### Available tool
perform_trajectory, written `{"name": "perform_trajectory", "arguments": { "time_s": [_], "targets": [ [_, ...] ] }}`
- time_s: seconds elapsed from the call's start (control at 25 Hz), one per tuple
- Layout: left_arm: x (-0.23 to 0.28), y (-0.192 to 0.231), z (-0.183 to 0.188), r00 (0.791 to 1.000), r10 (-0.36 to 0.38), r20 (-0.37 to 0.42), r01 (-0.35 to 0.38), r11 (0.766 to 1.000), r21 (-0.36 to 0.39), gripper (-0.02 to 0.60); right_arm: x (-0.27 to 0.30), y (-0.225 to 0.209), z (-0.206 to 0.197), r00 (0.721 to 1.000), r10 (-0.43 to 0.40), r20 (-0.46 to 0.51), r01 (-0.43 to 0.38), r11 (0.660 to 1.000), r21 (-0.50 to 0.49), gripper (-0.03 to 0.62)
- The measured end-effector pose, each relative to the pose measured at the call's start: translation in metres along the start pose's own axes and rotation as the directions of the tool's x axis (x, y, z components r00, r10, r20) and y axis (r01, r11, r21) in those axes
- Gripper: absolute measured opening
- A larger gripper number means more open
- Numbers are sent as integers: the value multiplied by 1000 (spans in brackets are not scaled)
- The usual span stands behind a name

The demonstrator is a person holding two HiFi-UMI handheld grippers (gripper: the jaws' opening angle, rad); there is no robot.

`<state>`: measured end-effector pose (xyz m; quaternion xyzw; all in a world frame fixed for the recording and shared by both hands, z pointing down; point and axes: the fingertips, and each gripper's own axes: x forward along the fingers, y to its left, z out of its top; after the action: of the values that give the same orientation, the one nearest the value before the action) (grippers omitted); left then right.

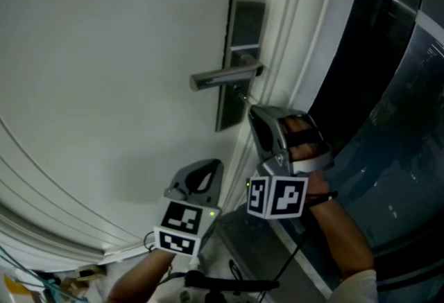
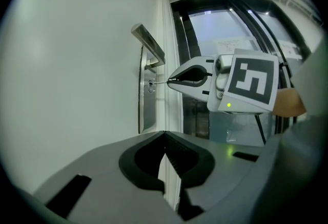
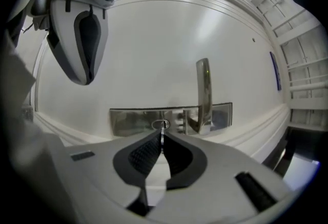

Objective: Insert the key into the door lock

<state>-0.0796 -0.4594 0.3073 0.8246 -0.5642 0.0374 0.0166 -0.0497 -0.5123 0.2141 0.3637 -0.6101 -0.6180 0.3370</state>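
Nearest the lens in the left gripper view, the left tongs [image 2: 164, 134] are pressed together with nothing between them, low in the frame and just off the white door [image 2: 77, 64]. Beyond them, at mid-frame, that view alone gives the side profile. There the right tongs [image 2: 170, 82] are clamped on a thin key [image 2: 160, 83], whose tip meets the keyhole [image 2: 150, 84] in the steel lock plate [image 2: 145, 110] below the lever handle [image 2: 148, 43]. How deep the key sits cannot be told. The right gripper view instead looks straight along the blade, which lines up with the oval keyhole at centre frame, while the left tongs' closed tips show in the upper left. Only the head view shows the person's arms. The right hand [image 1: 305, 145] wraps its gripper body at centre right, pointing up and left at the plate. The left forearm [image 1: 139, 274] rises from the lower edge, its tongs aimed up at the door below the handle.
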Motion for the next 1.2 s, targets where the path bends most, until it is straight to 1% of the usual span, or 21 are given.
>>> {"name": "perform_trajectory", "arguments": {
  "time_s": [0.44,0.56,0.84,1.2],
  "targets": [
    [2,5,0,1000,-2,4,2,1000,-8,12,15,-1,1,1000,9,-5,-10,994,-106,20],
    [2,6,-2,1000,1,4,-1,1000,-13,12,20,-2,-2,1000,11,-15,-13,994,-108,20],
    [1,9,-5,1000,7,3,-7,1000,-21,12,21,-2,-1,1000,20,-21,-23,989,-149,21],
    [1,6,-7,1000,8,-3,-8,1000,-23,12,29,-4,3,999,36,-27,-39,988,-149,20]
  ]
}}
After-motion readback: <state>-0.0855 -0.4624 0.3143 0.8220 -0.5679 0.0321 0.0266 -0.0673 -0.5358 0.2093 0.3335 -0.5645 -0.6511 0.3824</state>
